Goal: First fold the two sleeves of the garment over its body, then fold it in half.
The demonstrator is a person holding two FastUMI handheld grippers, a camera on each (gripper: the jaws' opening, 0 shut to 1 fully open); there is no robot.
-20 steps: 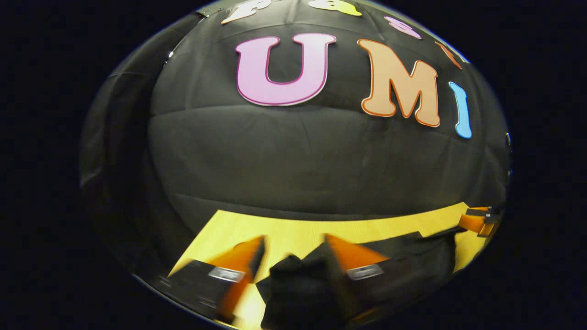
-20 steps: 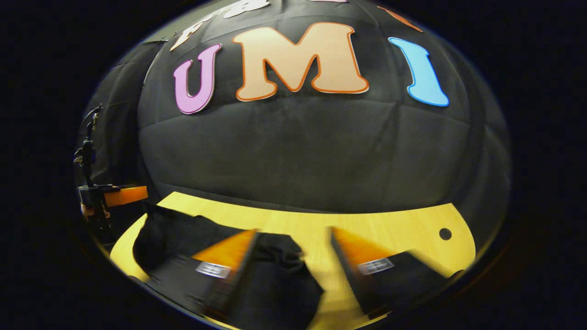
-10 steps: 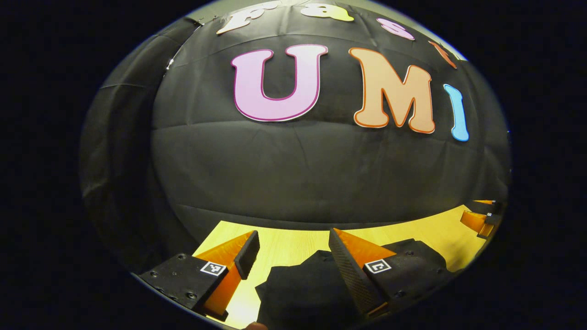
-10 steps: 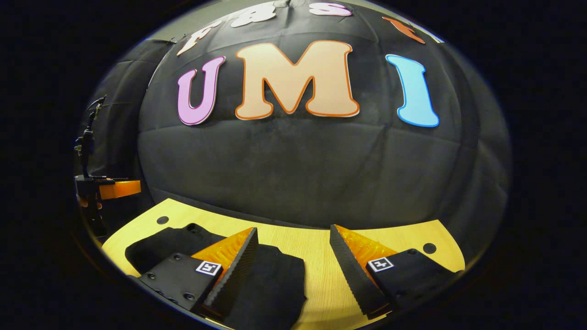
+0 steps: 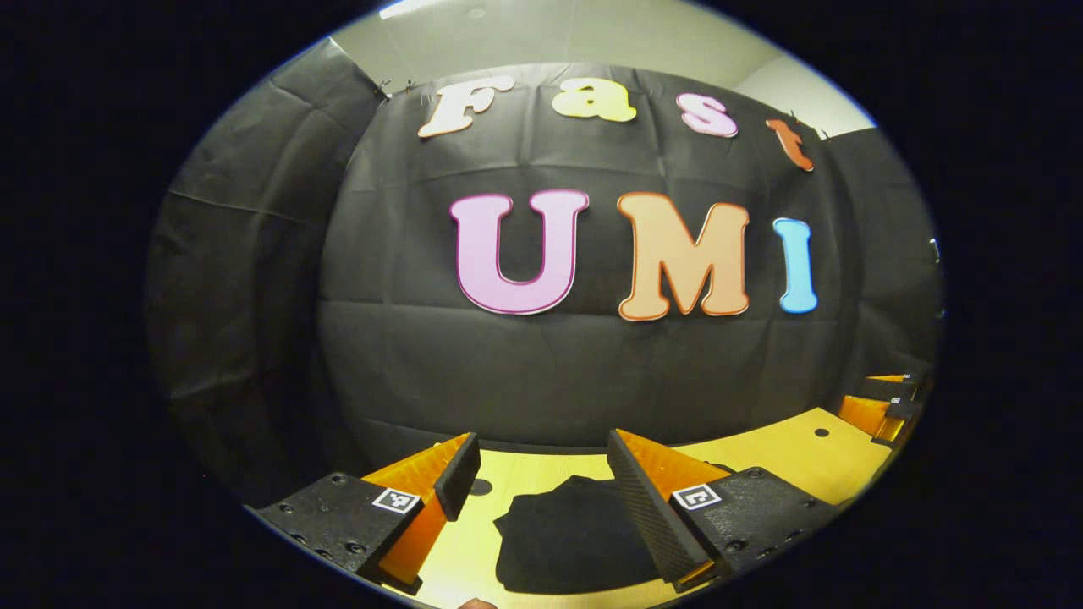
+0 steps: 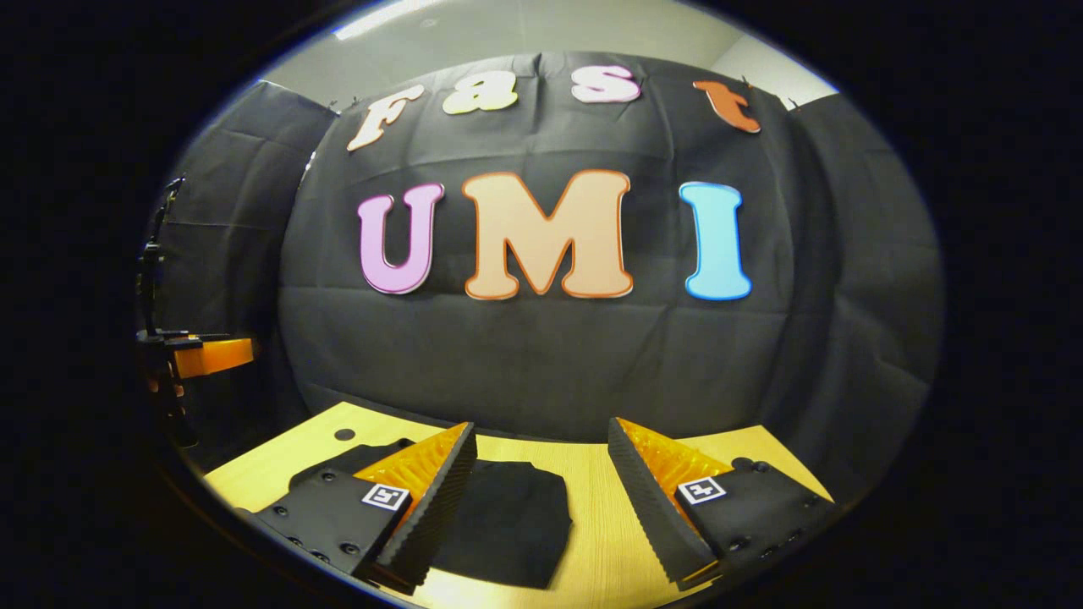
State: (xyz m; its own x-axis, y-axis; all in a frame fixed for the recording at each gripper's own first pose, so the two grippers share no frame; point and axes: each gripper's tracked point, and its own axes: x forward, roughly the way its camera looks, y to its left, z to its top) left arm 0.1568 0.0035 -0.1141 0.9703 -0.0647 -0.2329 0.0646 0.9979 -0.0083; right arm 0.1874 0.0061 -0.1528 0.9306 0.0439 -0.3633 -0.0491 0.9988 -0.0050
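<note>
The black garment (image 5: 571, 533) lies folded into a compact bundle on the light wooden table (image 5: 787, 448). In the left gripper view my left gripper (image 5: 541, 465) hovers above it, open, with nothing between its fingers. In the right gripper view the same garment (image 6: 508, 524) sits low and left of centre, partly behind my left finger. My right gripper (image 6: 541, 457) is open and empty above the table (image 6: 601, 507). The other gripper (image 5: 884, 406) shows at the far right edge of the left gripper view, and the other gripper (image 6: 207, 355) at the far left of the right gripper view.
The black cloth wall rises right behind the table's far edge. Small round holes (image 5: 821, 432) (image 6: 344, 434) mark the tabletop near its corners. A dark stand (image 6: 156, 279) rises at the left edge of the right gripper view.
Both grippers have lifted up and drawn back from the garment, so it looks smaller and lower. More of the wall and the ceiling has come into sight. The garment stays put.
</note>
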